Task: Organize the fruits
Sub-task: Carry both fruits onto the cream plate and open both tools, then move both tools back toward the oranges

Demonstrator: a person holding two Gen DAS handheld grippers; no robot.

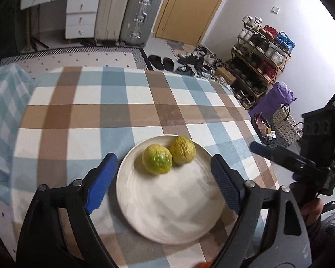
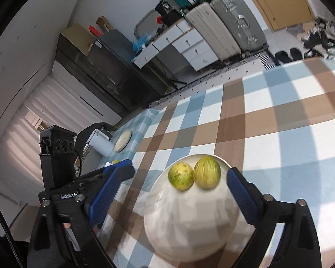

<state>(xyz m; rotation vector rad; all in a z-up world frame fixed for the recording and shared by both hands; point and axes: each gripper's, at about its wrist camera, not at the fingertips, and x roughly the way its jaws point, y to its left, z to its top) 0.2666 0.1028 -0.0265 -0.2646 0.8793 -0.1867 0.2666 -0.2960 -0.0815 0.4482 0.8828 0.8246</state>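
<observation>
A white plate (image 1: 174, 212) lies on the checked tablecloth and holds two yellow-green fruits, one on the left (image 1: 157, 159) and one on the right (image 1: 182, 150), touching each other at the plate's far side. My left gripper (image 1: 164, 178) is open above the plate, its blue fingers astride it, holding nothing. In the right wrist view the same plate (image 2: 189, 230) and the two fruits (image 2: 181, 176) (image 2: 207, 175) sit between the open fingers of my right gripper (image 2: 179, 192), also empty. The right gripper also shows at the right edge of the left wrist view (image 1: 301, 163).
The table (image 1: 89, 116) has a blue, brown and white checked cloth. Beyond it stand suitcases (image 1: 140, 15), white drawers (image 1: 80, 17), a door, shoes on the floor and a shoe rack (image 1: 256, 62). A side surface at the left holds a round lid (image 2: 122, 143).
</observation>
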